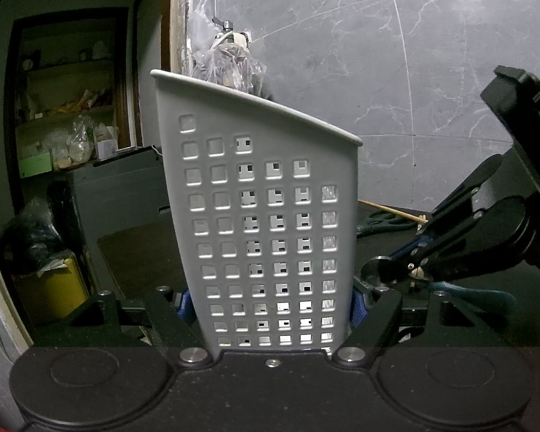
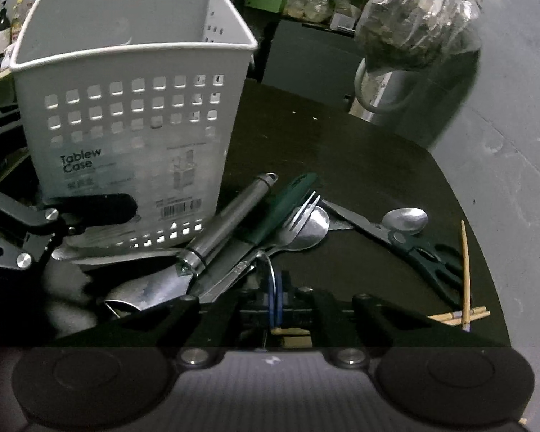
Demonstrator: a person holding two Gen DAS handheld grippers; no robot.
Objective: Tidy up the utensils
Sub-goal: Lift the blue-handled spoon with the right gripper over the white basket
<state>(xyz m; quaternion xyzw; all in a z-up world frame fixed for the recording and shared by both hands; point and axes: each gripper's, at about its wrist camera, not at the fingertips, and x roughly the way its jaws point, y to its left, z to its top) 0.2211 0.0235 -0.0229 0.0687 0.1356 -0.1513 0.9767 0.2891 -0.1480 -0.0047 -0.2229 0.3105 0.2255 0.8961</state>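
Filling the middle of the left wrist view, the white perforated tableware case (image 1: pixel 266 216) is standing upright on the dark desk (image 1: pixel 140 252), and the left hand-held gripper (image 1: pixel 270 306) is pinching it, 1 blue pad pressing on each lower side wall. At the right edge of that view the right hand-held gripper (image 1: pixel 410 270) is reaching down toward the desk, its jaws pressed together on something thin that I cannot make out there.

Looking through the right wrist camera, the case (image 2: pixel 126 115) is sitting in the upper left of the frame. Below it, in the centre, the utensils are lying in a loose heap: a steel-handled tool (image 2: pixel 230 219), a green-handled knife (image 2: pixel 288 201), a fork (image 2: pixel 298 216) over a spoon (image 2: pixel 313 230). Further right, black scissors (image 2: pixel 414 248), another spoon (image 2: pixel 406 219) and wooden chopsticks (image 2: pixel 464 273) are lying. The right hand-held gripper (image 2: pixel 275 306) at lower centre is closing on a thin metal piece at the heap's near edge.
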